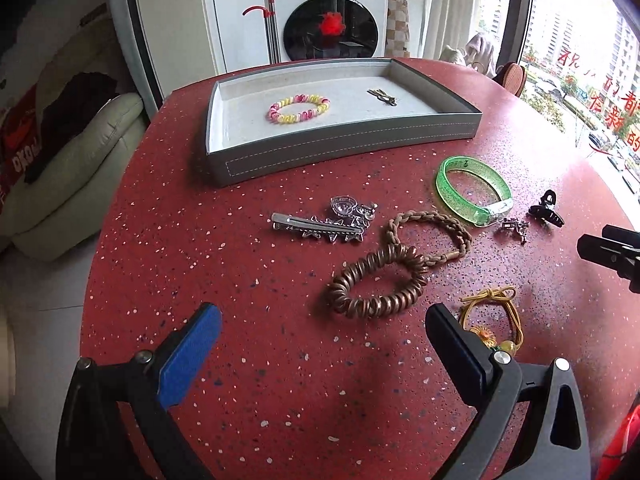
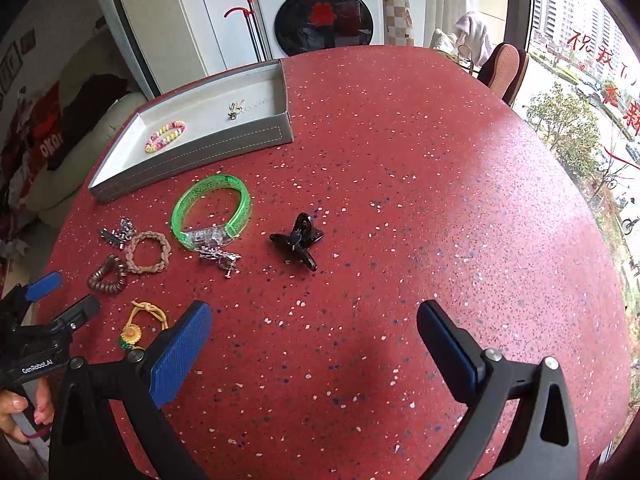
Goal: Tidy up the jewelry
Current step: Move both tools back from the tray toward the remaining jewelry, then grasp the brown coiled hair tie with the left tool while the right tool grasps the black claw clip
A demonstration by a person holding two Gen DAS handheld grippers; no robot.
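A grey tray [image 1: 344,144] [image 2: 192,152] at the table's far side holds a pink-and-yellow bead bracelet [image 1: 298,109] [image 2: 165,135] and a small bronze clip [image 1: 383,96] [image 2: 236,110]. Loose on the red table lie a silver hair clip [image 1: 320,226] [image 2: 118,232], a brown spiral hair tie [image 1: 378,282] [image 2: 107,276], a braided tie [image 1: 430,236] [image 2: 148,252], a green bangle [image 1: 474,188] [image 2: 212,210], a small silver charm [image 1: 512,228] [image 2: 220,256], a black claw clip [image 1: 546,210] [image 2: 298,240] and a yellow flower tie [image 1: 492,320] [image 2: 142,326]. My left gripper [image 1: 324,336] [image 2: 64,292] is open just short of the spiral tie. My right gripper [image 2: 314,334] is open over bare table.
The round red speckled table [image 2: 400,160] stretches wide to the right of the jewelry. Behind it stand a washing machine [image 1: 328,16], a cream sofa [image 1: 72,168] at left and a large window [image 1: 580,60] at right. A hand [image 2: 20,408] holds the left gripper's handle.
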